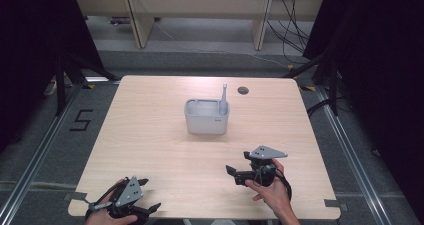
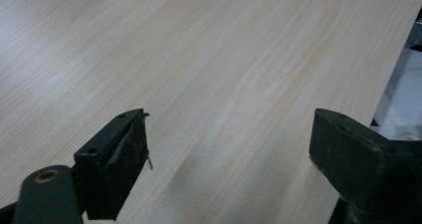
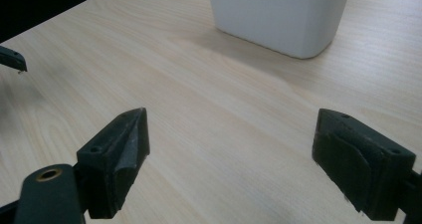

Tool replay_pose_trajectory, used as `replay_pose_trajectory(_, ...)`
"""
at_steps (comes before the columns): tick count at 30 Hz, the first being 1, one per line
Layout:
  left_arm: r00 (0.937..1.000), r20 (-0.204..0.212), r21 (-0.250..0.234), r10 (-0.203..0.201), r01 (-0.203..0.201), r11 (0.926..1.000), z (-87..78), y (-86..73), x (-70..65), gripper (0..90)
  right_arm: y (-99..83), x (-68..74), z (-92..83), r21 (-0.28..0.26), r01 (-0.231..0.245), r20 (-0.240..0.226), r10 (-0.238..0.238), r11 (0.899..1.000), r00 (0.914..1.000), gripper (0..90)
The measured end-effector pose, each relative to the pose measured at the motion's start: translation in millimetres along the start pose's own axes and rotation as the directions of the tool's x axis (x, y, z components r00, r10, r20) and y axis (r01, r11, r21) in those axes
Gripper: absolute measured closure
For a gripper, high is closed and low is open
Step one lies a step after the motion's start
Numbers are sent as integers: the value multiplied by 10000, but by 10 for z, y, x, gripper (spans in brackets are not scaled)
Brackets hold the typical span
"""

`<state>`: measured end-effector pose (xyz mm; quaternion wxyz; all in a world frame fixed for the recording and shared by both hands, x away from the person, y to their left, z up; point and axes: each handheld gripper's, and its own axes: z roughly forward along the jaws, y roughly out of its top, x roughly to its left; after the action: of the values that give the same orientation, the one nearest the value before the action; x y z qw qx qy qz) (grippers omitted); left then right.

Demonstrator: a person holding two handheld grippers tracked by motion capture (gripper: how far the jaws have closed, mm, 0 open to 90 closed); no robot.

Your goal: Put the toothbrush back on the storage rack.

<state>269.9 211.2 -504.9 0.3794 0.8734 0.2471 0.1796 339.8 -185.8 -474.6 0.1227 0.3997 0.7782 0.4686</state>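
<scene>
High view: a light wooden table (image 1: pixel 150 135) occupies the centre of the frame. A grey rectangular container (image 1: pixel 206 117) stands upright just above the middle of the tabletop, with a thin grey utensil handle (image 1: pixel 224 96) rising from its right-hand inner corner. A small dark round grommet (image 1: pixel 243 90) is set in the tabletop to the upper right of the container.

The right gripper (image 1: pixel 234 173) lies at the lower right of centre, held in a hand (image 1: pixel 272 192) that enters from the bottom edge; its jaws point toward the left of the frame and stand wide apart, holding nothing. It is well apart from the container, below and slightly right of it. The left gripper (image 1: pixel 151 195) sits at the lower left corner of the table, near the front edge, jaws likewise spread wide and empty.

Right gripper view: the container's pale wall (image 3: pixel 278 15) fills the upper centre, with bare wood between the parted jaws.

Left gripper view: bare wood grain lies between the wide jaws; the table edge runs down the right side.
</scene>
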Motion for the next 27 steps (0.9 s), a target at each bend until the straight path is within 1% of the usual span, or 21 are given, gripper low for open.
replay_pose_trajectory(1,10000,50,79,5,-5,10000,-7,3,3,149,-3,-14,-10,14,183,29,-183,9998,9998,158)
replay_pose_trajectory(2,10000,-54,-85,-8,7,10000,3,-2,-3,149,-14,-4,-12,125,177,30,-177,9998,9998,158)
replay_pose_trajectory(4,10000,-63,-91,2,-3,10000,3,-2,-2,149,-34,13,-39,176,26,-71,-24,9998,10000,158)
replay_pose_trajectory(5,10000,-68,-89,-8,7,10000,3,-2,-2,149,-40,5,-45,130,224,-20,-224,9997,9997,158)
replay_pose_trajectory(6,10000,-72,-88,0,-1,10000,3,-2,-2,149,-59,32,-56,232,-10,-93,12,9997,10000,158)
replay_pose_trajectory(7,10000,-68,-97,-2,2,10000,3,-1,-3,149,-74,28,-79,374,76,-40,-74,9993,10000,158)
replay_pose_trajectory(10,9999,-100,-49,45,-45,10000,0,0,0,149,-101,37,-81,369,178,-112,-174,9992,9998,158)
replay_pose_trajectory(11,10000,-62,-90,11,-11,10000,1,0,-2,149,-108,28,-88,370,424,-30,-423,9984,9991,158)
replay_pose_trajectory(12,10000,-70,-97,-2,1,10000,2,-1,-3,149,-123,49,-91,524,211,-172,-203,9984,9996,158)
replay_pose_trajectory(13,9999,-101,-58,22,-22,10000,1,-1,-2,149,-133,44,-94,482,477,-84,-474,9977,9988,158)
replay_pose_trajectory(14,9999,-101,-37,56,-57,10000,0,0,0,149,-146,68,-104,663,244,-162,-234,9975,9996,159)
replay_pose_trajectory(16,10000,-64,-88,12,-13,10000,2,0,-3,149,-171,77,-106,771,282,-231,-265,9966,9994,159)
replay_pose_trajectory(17,9999,-103,-45,46,-46,10000,0,0,0,149,-179,77,-108,817,432,-211,-416,9957,9989,159)
replay_pose_trajectory(18,9999,-110,-30,80,-81,10000,-3,1,2,149,-197,94,-115,1010,292,-83,-285,9945,9996,160)
replay_pose_trajectory(19,9999,-111,-31,82,-82,10000,-3,2,2,149,-225,98,-99,1125,435,-227,-412,9927,9989,160)
replay_pose_trajectory(20,9999,-111,-31,82,-82,10000,-3,2,2,148,-225,98,-99,1125,435,-227,-412,9927,9989,160)
replay_pose_trajectory(21,9999,-125,-53,33,-34,10000,-3,1,-4,148,-231,120,-112,1355,296,-159,-277,9903,9995,160)
replay_pose_trajectory(23,9999,-133,-54,36,-37,10000,-4,1,-4,149,-260,128,-109,1519,729,-122,-719,9857,9973,160)
replay_pose_trajectory(24,9999,-109,65,66,-66,10000,-13,6,-2,149,-271,134,-103,1585,672,-90,-666,9851,9977,160)
replay_pose_trajectory(25,10000,-82,-10,4,-4,10000,-12,6,-7,148,-280,153,-119,1747,589,71,-611,9829,9981,160)
replay_pose_trajectory(27,10000,-78,-105,-49,49,9999,-8,4,-8,149,-290,147,-114,1756,710,27,-726,9819,9974,160)
